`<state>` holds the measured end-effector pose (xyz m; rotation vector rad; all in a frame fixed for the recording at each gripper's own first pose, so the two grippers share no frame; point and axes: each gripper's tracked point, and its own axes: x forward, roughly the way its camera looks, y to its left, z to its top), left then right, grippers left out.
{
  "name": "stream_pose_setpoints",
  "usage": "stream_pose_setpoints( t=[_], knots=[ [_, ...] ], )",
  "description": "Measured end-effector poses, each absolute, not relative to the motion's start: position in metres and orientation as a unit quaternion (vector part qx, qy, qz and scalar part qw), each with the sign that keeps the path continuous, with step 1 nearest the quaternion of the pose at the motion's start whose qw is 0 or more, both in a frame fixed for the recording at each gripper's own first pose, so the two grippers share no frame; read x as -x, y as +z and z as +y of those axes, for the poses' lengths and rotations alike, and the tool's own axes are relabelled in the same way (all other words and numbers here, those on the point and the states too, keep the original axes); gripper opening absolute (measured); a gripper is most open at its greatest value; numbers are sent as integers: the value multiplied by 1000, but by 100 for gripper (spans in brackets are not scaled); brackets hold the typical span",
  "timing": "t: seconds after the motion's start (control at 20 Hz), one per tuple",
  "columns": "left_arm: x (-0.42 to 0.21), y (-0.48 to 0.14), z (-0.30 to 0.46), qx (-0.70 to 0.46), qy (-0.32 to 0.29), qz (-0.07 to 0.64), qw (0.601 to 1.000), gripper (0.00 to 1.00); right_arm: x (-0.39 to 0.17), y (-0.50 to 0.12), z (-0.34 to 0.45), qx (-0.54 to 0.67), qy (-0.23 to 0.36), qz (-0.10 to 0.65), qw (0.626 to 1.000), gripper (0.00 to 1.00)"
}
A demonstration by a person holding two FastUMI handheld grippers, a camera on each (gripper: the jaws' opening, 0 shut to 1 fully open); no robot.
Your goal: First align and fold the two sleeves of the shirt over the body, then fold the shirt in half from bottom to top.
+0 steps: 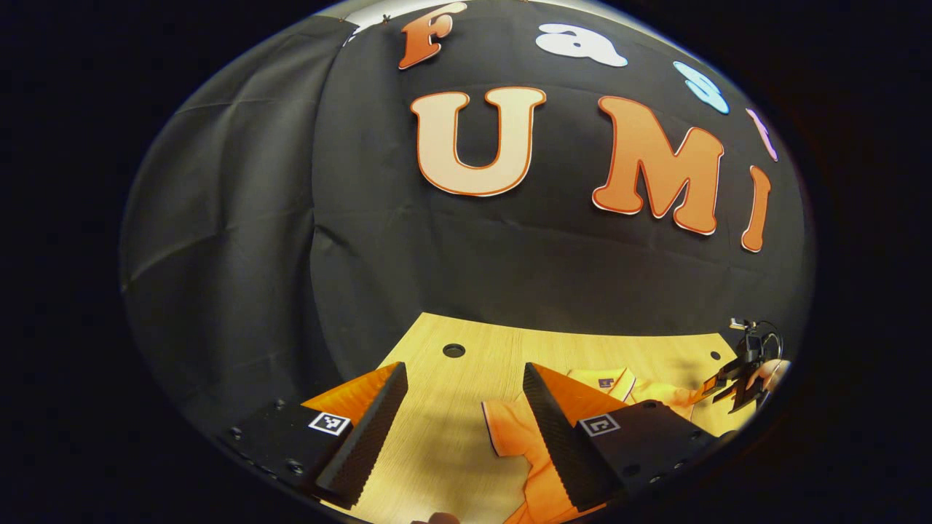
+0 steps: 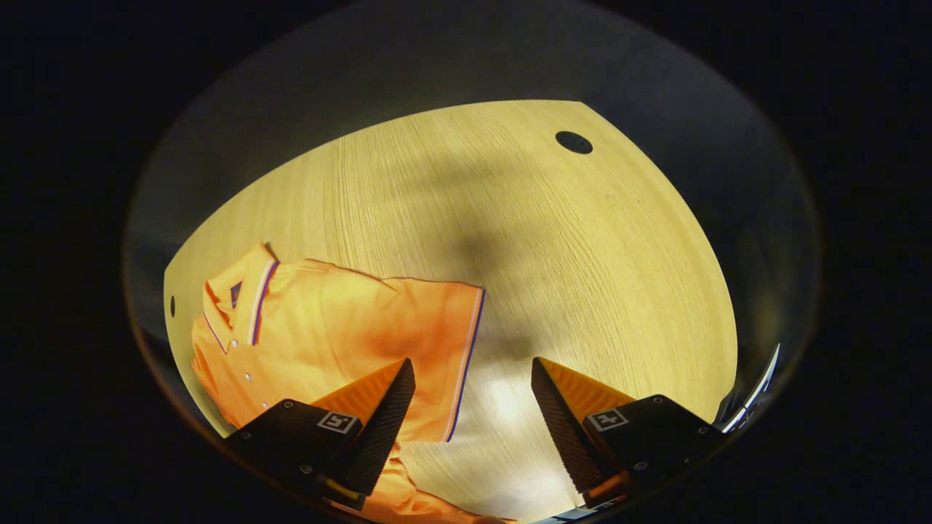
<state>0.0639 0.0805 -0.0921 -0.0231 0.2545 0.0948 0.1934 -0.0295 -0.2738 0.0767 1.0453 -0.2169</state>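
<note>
An orange polo shirt [image 2: 320, 327] lies flat on the wooden table [image 2: 582, 247], its collar [image 2: 244, 298] at the left and one short sleeve [image 2: 444, 349] spread out with a striped cuff. My right gripper [image 2: 470, 407] hovers open above that cuff, one finger over the sleeve, the other over bare wood. In the left gripper view the shirt [image 1: 520, 444] shows low down, its other sleeve lying between and under the fingers of my open left gripper [image 1: 462, 429]. The collar [image 1: 608, 382] lies beyond. The right gripper [image 1: 739, 382], held in a hand, shows far right.
The table [image 1: 466, 378] has a round hole [image 1: 453, 350] near its back edge and another hole [image 2: 574, 142] far off in the right gripper view. The black cloth wall [image 1: 437, 240] rises just behind the table.
</note>
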Motion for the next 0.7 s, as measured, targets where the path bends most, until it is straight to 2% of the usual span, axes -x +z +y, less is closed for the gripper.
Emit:
stream_pose_setpoints(
  t=[0.3,0.4,0.45,0.5,0.55,0.6,0.65,0.7],
  knots=[
    [-72,-101,68,23,34,140,989,98,-193,-298,-24,-46,-87,537,838,99],
    [-72,-104,67,27,32,143,989,98,-193,-294,-24,-60,-97,542,833,95],
    [-73,-106,64,28,32,145,988,98,-195,-298,-24,-62,-100,542,832,82],
    [-74,-108,64,29,32,148,988,98,-194,-297,-24,-66,-101,543,831,82],
    [-74,-109,64,28,32,150,988,98,-195,-303,-21,-68,-102,544,830,63],
    [-75,-109,64,29,32,150,988,98,-197,-302,-19,-67,-95,539,834,58],
    [-74,-108,62,30,31,149,988,98,-198,-303,-16,-69,-87,532,840,44],
    [-75,-108,62,33,30,149,988,98,-202,-301,-12,-84,-78,525,844,40]
  ],
)
